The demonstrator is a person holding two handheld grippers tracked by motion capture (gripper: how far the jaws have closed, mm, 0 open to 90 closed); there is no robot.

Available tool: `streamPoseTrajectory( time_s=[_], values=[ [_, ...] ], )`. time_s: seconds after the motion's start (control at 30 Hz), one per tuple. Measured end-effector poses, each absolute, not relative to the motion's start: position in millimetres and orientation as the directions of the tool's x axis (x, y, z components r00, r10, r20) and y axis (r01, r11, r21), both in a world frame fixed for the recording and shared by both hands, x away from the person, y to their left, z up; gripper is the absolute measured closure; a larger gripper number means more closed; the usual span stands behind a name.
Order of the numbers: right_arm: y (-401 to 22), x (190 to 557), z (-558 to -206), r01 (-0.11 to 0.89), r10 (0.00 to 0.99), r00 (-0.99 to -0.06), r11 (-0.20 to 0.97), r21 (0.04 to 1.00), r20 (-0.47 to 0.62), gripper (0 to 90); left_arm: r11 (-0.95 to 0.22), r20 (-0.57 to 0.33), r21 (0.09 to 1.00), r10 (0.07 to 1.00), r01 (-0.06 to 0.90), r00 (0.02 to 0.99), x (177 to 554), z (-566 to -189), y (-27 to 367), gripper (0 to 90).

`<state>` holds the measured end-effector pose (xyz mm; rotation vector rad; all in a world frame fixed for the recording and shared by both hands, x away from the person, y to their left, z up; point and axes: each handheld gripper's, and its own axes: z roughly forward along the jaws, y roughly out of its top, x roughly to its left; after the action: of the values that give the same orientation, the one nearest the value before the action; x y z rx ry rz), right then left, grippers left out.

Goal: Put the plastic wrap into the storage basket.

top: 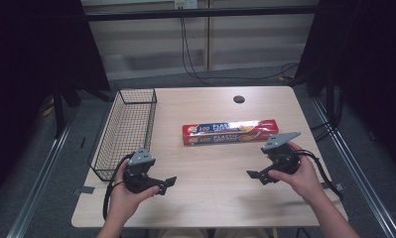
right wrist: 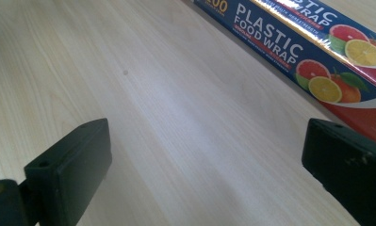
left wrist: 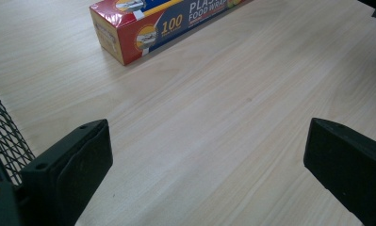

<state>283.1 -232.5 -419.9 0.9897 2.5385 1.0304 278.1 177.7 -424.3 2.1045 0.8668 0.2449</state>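
Both tongs released, nothing between the jaws on either side. Left gripper (top: pixel 166 184) sits at the near left of the table (top: pixel 210 198), held in the person's left hand (top: pixel 123 196), jaws pointing toward the middle. In the left gripper view the left gripper (left wrist: pixel 204 160) has its jaws wide apart over bare wood, with the corner of the wire basket (left wrist: pixel 4 136) at the left edge.

Right gripper (top: pixel 255 176) is at the near right, in the right hand (top: pixel 299 178), jaws pointing inward toward the other one. Right gripper view: the right gripper (right wrist: pixel 204 160) is spread wide, bare tabletop between the jaws.

Plastic wrap box (top: pixel 230 132) lies flat mid-table, long side running left-right, apart from both grippers; the right gripper is the nearer one, just in front of the box's right end. Left gripper view shows its red end face (left wrist: pixel 143 28), right gripper view its fruit-printed side (right wrist: pixel 298 52).

Wire basket (top: pixel 123 134) stands along the left edge of the table, beside and beyond the left gripper, well apart from the box
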Motion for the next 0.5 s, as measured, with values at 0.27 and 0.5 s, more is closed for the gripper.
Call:
streamPoseTrajectory(
  time_s=[0.27,0.5],
  values=[
    [-227.0,302.4,-419.0,0.466,0.606,-0.795,0.579,0.668,0.029,0.4,-0.438,-0.118,0.751,0.648,0.494,0.753,275.0,-427.7,178.2,2.2],
    [-217.5,323.6,-413.1,0.454,0.583,-0.813,0.628,0.632,0.005,1.0,-0.451,-0.119,0.743,0.639,0.496,0.760,274.6,-431.8,177.1,2.1]
  ],
)
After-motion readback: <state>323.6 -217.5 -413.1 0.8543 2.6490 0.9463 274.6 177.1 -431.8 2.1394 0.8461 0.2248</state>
